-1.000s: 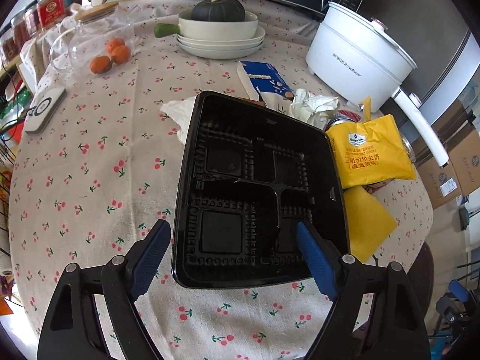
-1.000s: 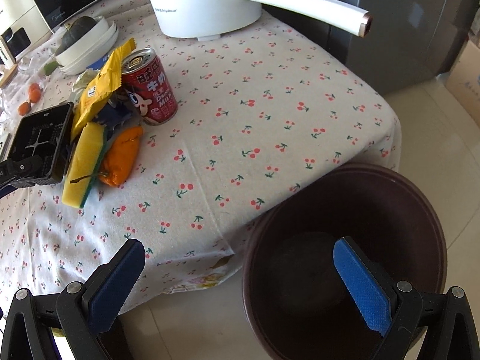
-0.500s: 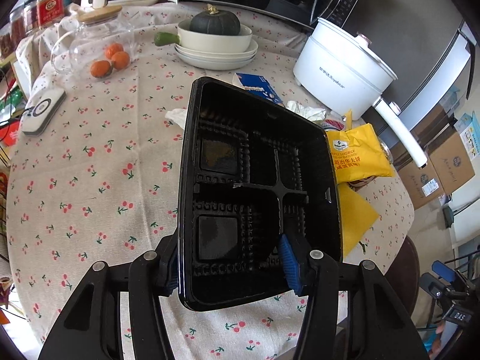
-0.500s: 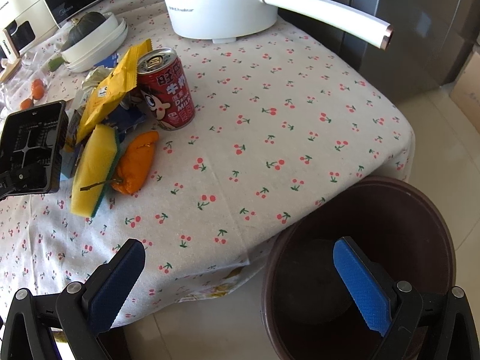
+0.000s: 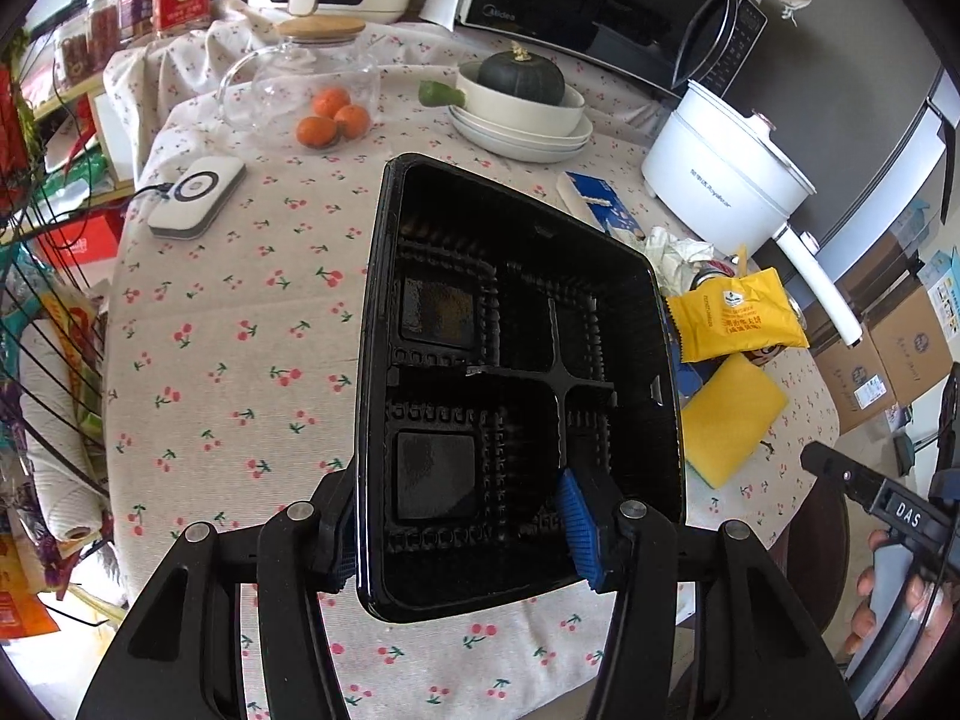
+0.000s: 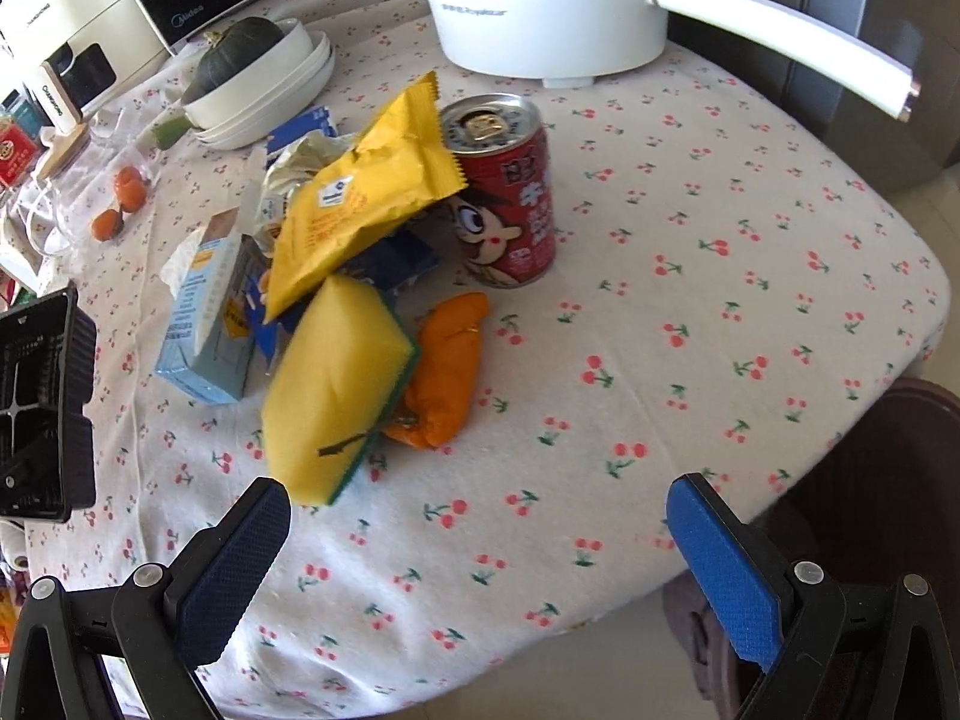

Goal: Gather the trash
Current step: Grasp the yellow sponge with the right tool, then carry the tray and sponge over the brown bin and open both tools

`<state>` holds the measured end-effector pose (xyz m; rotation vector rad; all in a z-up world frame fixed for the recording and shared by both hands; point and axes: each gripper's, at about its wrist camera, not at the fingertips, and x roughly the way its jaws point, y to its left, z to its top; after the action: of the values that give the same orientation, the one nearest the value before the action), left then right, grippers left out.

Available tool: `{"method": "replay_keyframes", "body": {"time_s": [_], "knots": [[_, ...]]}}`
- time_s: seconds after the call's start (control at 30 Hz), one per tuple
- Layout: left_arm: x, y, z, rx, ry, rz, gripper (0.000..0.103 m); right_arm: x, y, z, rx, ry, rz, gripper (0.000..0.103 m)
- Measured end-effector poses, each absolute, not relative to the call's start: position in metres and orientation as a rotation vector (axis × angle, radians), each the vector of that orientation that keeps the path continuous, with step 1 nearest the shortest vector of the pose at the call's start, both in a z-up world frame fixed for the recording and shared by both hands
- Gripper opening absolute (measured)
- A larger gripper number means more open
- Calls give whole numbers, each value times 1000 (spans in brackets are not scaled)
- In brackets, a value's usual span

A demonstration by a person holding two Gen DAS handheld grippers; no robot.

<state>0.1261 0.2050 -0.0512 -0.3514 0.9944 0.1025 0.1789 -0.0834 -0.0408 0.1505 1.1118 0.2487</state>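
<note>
My left gripper [image 5: 459,531] is shut on the near edge of a black compartment tray [image 5: 516,372] and holds it lifted and tilted above the table; the tray also shows at the left edge of the right wrist view [image 6: 42,408]. My right gripper [image 6: 477,552] is open and empty above the table's near edge. Ahead of it lies a pile of trash: a yellow sponge [image 6: 336,384], an orange wrapper [image 6: 447,372], a yellow snack bag [image 6: 366,192], a red drink can [image 6: 507,192] and a light blue carton [image 6: 207,324].
A white electric pot [image 6: 546,6] with a long handle stands at the back. A bowl with a green squash [image 5: 522,96], a glass jar with oranges [image 5: 318,102] and a white device [image 5: 198,195] sit farther off. A dark brown bin [image 6: 888,480] stands below the table's right edge.
My left gripper closed on the black tray and lifted it off the table. My right gripper moved from above the brown bin towards the trash pile, still open.
</note>
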Motion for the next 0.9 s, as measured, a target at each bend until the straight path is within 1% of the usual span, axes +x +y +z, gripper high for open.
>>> {"method": "replay_keyframes", "body": {"time_s": [0.2, 0.27, 0.33, 0.37, 0.4, 0.47, 0.5, 0.57, 0.63, 0.7, 0.9], "knots": [[118, 220, -57, -355, 1009, 107, 57, 202, -55, -35, 119, 1028, 274, 103], [119, 221, -59, -341, 1011, 103, 57, 210, -50, -41, 93, 1029, 297, 98], [119, 222, -59, -332, 1011, 100, 57, 215, -46, -50, 84, 1037, 320, 86], [119, 222, -59, -330, 1011, 98, 57, 217, -45, -53, 76, 1035, 321, 84], [119, 221, -59, -329, 1012, 94, 57, 218, -43, -56, 67, 1031, 323, 78], [119, 219, -59, -321, 1011, 88, 57, 217, -39, -60, 59, 1033, 346, 60], [119, 217, -58, -314, 1011, 84, 57, 217, -38, -62, 60, 1039, 356, 48], [119, 211, -56, -297, 1008, 79, 57, 214, -35, -60, 46, 1029, 351, 46], [119, 206, -54, -283, 1005, 74, 57, 210, -36, -55, 56, 1016, 362, 41], [119, 202, -52, -272, 1002, 67, 57, 207, -39, -49, 86, 1005, 377, 37], [118, 187, -47, -237, 997, 50, 57, 195, -47, -25, 145, 959, 428, 36]]}}
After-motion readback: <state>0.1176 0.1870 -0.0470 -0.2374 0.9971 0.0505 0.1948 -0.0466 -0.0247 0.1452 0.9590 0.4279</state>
